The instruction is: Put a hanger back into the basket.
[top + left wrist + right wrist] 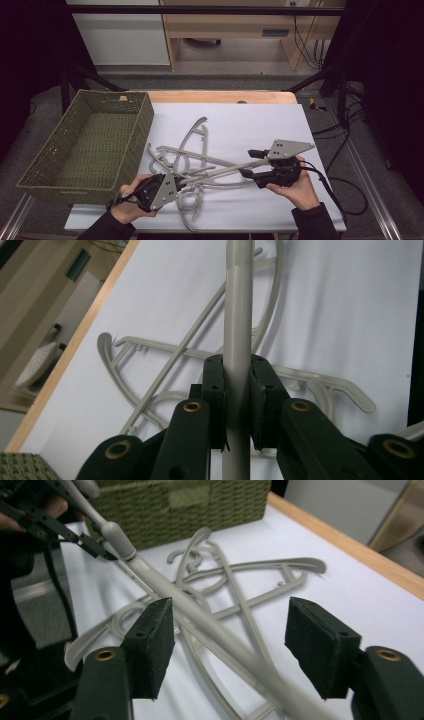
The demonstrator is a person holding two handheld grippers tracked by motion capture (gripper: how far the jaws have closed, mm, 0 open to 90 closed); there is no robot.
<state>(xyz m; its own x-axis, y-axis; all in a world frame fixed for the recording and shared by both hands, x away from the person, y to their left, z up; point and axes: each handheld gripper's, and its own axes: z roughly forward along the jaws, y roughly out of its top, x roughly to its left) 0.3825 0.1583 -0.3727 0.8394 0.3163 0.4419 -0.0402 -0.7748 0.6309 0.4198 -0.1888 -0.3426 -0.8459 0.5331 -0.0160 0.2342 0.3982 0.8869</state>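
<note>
Several grey plastic hangers (192, 145) lie tangled on the white sheet. One grey hanger (225, 171) is lifted off the pile; its straight bar (237, 315) is clamped between the pads of my left gripper (237, 377), which is shut on it. In the high view my left gripper (181, 183) sits at the front left of the pile. My right gripper (248, 163) is open at the other end of that hanger. The bar (200, 625) runs between its pads (155, 630) close to the left one, with a wide gap on the other side.
An empty green woven basket (145, 120) stands at the table's left, beside the sheet, and appears behind the hangers in the right gripper view (200, 500). The wooden table edge (220, 96) lies beyond the sheet. Cables trail at the right.
</note>
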